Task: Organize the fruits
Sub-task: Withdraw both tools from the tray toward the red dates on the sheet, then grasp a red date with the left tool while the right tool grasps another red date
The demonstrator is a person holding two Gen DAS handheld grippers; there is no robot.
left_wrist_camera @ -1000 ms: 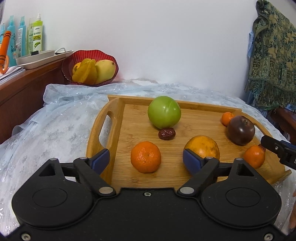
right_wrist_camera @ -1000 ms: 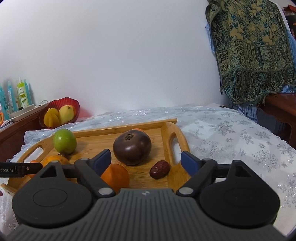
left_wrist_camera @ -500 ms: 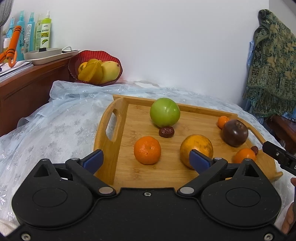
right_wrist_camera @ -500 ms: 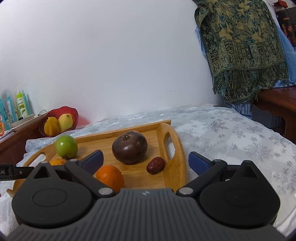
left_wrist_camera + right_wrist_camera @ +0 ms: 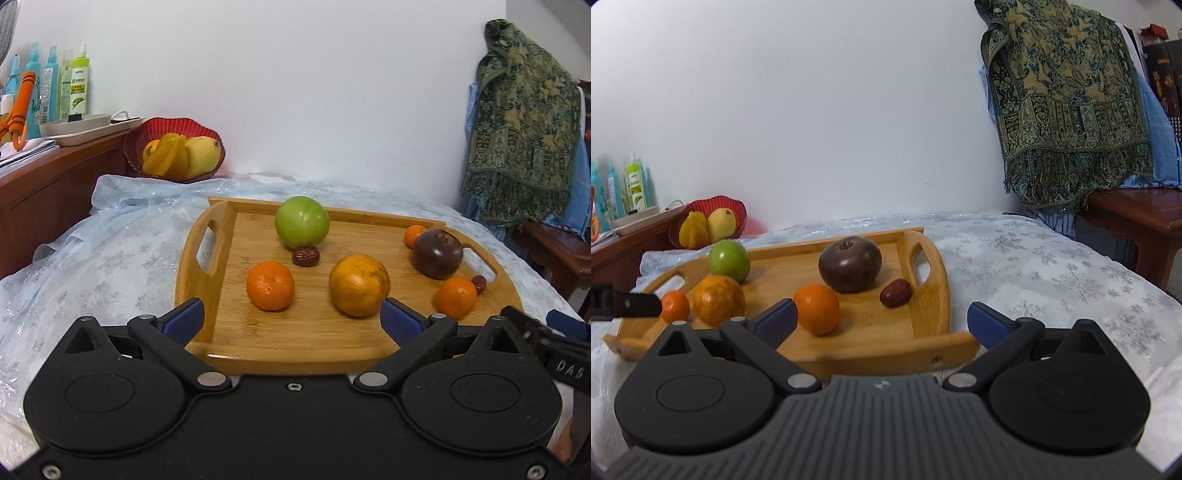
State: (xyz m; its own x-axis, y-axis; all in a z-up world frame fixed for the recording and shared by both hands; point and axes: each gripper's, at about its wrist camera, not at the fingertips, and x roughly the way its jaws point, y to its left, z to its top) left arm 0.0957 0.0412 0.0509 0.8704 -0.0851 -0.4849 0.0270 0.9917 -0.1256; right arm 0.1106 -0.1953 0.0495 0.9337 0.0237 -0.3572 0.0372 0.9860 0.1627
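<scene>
Both the left claw point(image 5: 291, 319) and the right claw point(image 5: 881, 319) gape empty at the near edge of a wooden tray point(image 5: 295, 338) (oranges, green fruit, dates) on the bed point(image 5: 110, 266), left still widening.

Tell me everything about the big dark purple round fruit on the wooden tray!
The dark purple round fruit has smooth, shiny skin and a small brownish stem scar on top. It sits upright and whole on the bamboo tray, near the handle end. A small orange sits just behind it; whether they touch is unclear. A wrinkled red date lies close by, apart from it. No gripper touches it.
</scene>
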